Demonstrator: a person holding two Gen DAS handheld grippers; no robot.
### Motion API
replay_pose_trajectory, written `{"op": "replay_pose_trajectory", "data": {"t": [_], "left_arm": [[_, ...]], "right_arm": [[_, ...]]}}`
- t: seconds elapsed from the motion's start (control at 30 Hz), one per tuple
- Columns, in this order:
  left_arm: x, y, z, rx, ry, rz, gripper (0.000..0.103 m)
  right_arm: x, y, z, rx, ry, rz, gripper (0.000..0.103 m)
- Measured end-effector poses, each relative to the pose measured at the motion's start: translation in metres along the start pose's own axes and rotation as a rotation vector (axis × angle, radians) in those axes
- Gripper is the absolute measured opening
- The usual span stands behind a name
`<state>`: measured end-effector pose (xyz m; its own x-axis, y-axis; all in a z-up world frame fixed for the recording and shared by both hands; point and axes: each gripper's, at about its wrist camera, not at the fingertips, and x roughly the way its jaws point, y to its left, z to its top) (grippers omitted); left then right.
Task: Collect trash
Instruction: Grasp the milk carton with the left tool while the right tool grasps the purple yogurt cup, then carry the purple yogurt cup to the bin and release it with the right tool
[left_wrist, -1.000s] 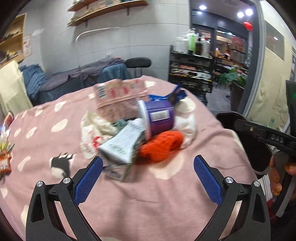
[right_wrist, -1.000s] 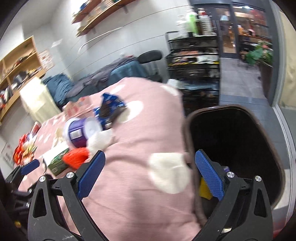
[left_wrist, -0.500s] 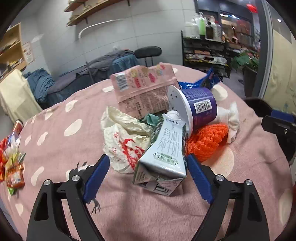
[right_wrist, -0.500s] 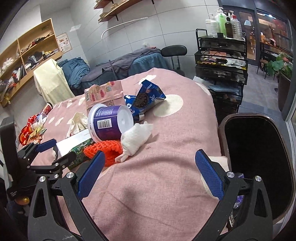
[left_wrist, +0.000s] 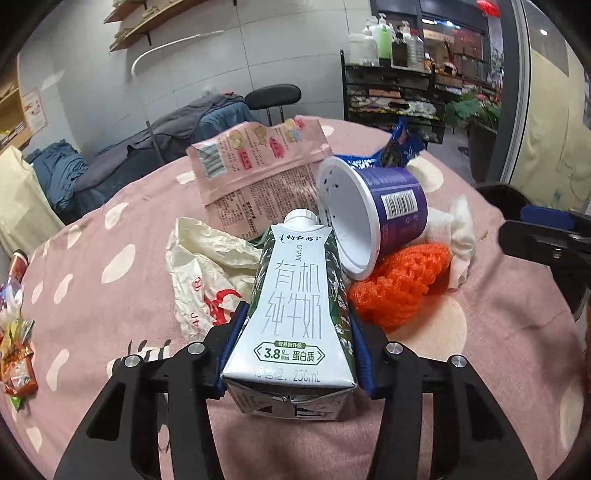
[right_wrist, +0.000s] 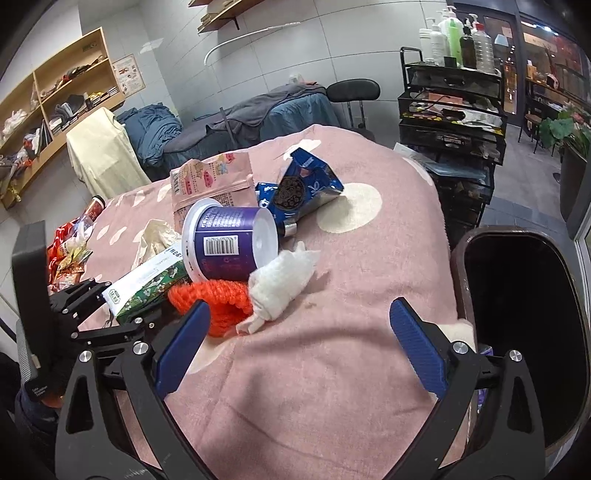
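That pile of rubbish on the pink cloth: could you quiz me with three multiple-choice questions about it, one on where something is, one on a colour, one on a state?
1. Where does the bin stand?
A. at the table's edge, beside the open tongs
B. on the shelf
C. under the chair

2. What colour is the tub lying on its side?
A. green
B. purple
C. yellow

3. How is the milk carton now?
A. inside the bin
B. standing alone, untouched
C. lying between the left tongs

Answers: 1 A, its dark mouth opens beside the right tongs. 2 B, purple wall with a white rim. 3 C, the blue pads sit against both its sides as the jaws are closing.
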<state>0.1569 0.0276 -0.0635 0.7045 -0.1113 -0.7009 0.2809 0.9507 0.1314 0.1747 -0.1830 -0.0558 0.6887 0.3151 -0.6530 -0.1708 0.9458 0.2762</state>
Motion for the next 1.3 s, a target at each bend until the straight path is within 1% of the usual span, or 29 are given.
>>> {"op": "replay_pose_trajectory", "data": {"t": [0.13, 0.3, 0.37, 0.47, 0.57, 0.63, 0.67, 0.7, 0.73, 0.77, 0.9, 1.03, 1.17, 1.3], "left_arm": [[-0.017, 0.006, -0.006, -0.055, -0.042, -0.004, 0.05], [-0.039, 0.02, -0.013, -0.158, -0.099, 0.032, 0.05], [-0.044, 0.023, -0.014, -0.182, -0.112, 0.038, 0.05], [-0.048, 0.023, -0.017, -0.196, -0.119, 0.063, 0.05], [-0.047, 0.024, -0.018, -0.21, -0.116, 0.054, 0.05], [-0.047, 0.023, -0.019, -0.209, -0.115, 0.055, 0.05], [-0.046, 0.022, -0.018, -0.209, -0.115, 0.055, 0.05], [-0.046, 0.022, -0.019, -0.209, -0.115, 0.054, 0.05], [-0.046, 0.022, -0.019, -0.208, -0.114, 0.049, 0.05], [-0.045, 0.021, -0.019, -0.208, -0.112, 0.045, 0.05], [-0.045, 0.017, -0.022, -0.202, -0.111, 0.04, 0.05], [-0.048, 0.015, -0.02, -0.202, -0.117, 0.032, 0.05], [-0.051, 0.01, -0.015, -0.204, -0.125, 0.005, 0.05], [-0.056, -0.001, -0.009, -0.194, -0.145, -0.032, 0.05]], "right_arm": [[0.013, 0.008, 0.013, -0.001, 0.014, 0.032, 0.096], [0.033, 0.028, 0.026, -0.023, 0.04, 0.062, 0.096], [0.046, 0.039, 0.033, -0.04, 0.064, 0.075, 0.095], [0.063, 0.051, 0.039, -0.069, 0.099, 0.058, 0.092], [0.083, 0.057, 0.043, -0.077, 0.142, 0.027, 0.09], [0.096, 0.057, 0.045, -0.069, 0.182, 0.016, 0.084], [0.1, 0.056, 0.045, -0.065, 0.197, 0.014, 0.077], [0.105, 0.055, 0.044, -0.063, 0.214, 0.009, 0.068], [0.107, 0.055, 0.044, -0.063, 0.22, 0.011, 0.062], [0.109, 0.054, 0.043, -0.061, 0.224, 0.018, 0.062], [0.1, 0.05, 0.042, -0.055, 0.188, 0.046, 0.061], [0.078, 0.044, 0.043, -0.038, 0.133, 0.084, 0.061], [0.05, 0.039, 0.043, -0.029, 0.078, 0.117, 0.061], [0.024, 0.028, 0.042, -0.016, 0.032, 0.125, 0.061]]}}
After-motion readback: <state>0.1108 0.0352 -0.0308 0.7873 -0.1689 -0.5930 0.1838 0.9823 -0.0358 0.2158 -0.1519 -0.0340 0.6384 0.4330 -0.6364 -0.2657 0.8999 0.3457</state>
